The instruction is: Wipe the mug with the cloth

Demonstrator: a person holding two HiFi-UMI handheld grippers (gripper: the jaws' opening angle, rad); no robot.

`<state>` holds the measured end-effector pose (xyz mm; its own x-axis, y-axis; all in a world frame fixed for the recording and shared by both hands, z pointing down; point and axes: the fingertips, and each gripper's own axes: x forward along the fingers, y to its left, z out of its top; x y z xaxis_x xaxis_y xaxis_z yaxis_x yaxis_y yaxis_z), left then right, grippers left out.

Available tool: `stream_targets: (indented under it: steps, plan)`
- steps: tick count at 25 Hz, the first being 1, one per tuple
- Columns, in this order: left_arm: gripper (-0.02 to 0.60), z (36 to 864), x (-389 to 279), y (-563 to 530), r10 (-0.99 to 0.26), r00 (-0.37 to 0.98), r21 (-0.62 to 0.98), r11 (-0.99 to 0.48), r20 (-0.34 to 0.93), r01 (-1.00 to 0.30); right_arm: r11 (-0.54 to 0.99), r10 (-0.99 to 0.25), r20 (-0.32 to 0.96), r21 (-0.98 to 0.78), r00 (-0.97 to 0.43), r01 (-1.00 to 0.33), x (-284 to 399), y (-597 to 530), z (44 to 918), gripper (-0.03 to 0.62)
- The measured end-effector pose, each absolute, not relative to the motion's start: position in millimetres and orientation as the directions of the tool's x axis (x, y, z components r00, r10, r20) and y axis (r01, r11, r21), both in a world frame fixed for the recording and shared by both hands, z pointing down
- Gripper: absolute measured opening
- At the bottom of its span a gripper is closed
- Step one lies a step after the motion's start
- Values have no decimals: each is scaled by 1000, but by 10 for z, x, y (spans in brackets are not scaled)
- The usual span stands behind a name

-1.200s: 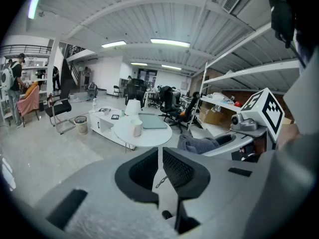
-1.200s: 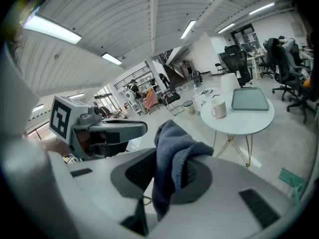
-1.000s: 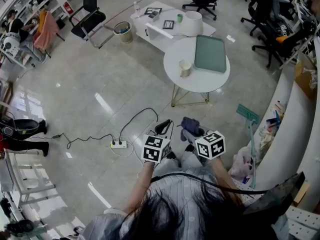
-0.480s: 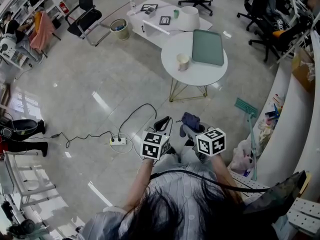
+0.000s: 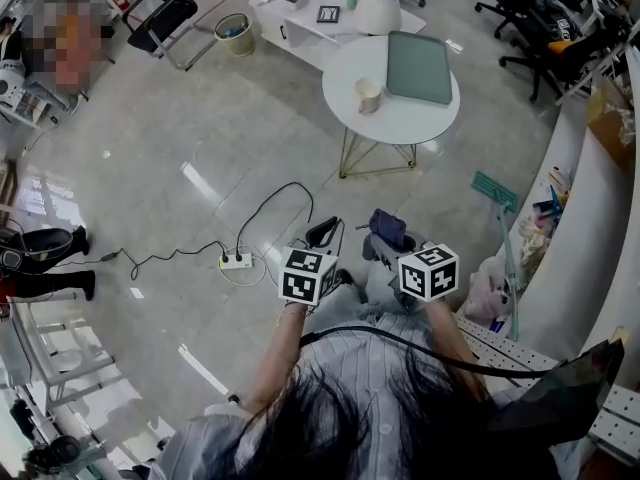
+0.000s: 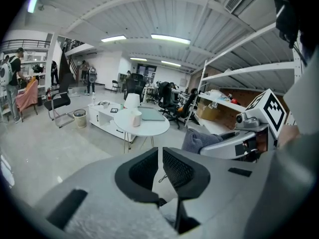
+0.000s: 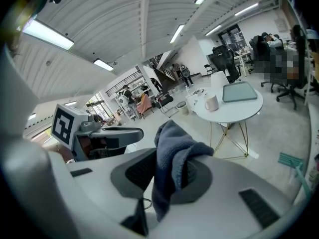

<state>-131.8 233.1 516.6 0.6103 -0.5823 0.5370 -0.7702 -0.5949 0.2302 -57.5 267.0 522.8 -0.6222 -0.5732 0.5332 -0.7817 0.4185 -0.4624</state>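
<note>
A cream mug (image 5: 369, 94) stands on a round white table (image 5: 400, 123) across the floor, well ahead of both grippers. The mug (image 6: 136, 118) appears small in the left gripper view, and the right gripper view also catches the mug (image 7: 211, 102). My right gripper (image 7: 167, 171) is shut on a blue-grey cloth (image 7: 174, 151), which bunches above the jaws and hangs below them. In the head view the cloth (image 5: 388, 228) pokes out ahead of the right gripper (image 5: 385, 243). My left gripper (image 6: 160, 164) is shut with nothing in it, held beside the right one (image 5: 325, 236).
A green tray (image 5: 420, 66) lies on the round table beside the mug. Behind it stands a low white table (image 5: 300, 30) with a bin (image 5: 231, 30). A power strip (image 5: 237, 262) and its cable lie on the floor at my left. A green mop (image 5: 497, 196) leans by the white counter (image 5: 570, 228).
The head view has shifted, so the round table sits higher in frame. Both grippers stay side by side, a little higher too, with the cloth still in the right one.
</note>
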Motion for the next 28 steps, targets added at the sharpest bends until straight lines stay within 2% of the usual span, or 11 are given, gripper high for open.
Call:
stream_targets:
  steps: [10, 28]
  plan:
    - [41, 5286, -1215, 2088, -578, 603, 247, -576, 550, -779, 408, -549, 550, -480, -629, -776, -471, 2467, 5343, 80]
    - [41, 5410, -849, 969, -630, 498, 250, -444, 596, -860, 493, -444, 555, -504, -704, -709, 23, 1077, 5444, 80]
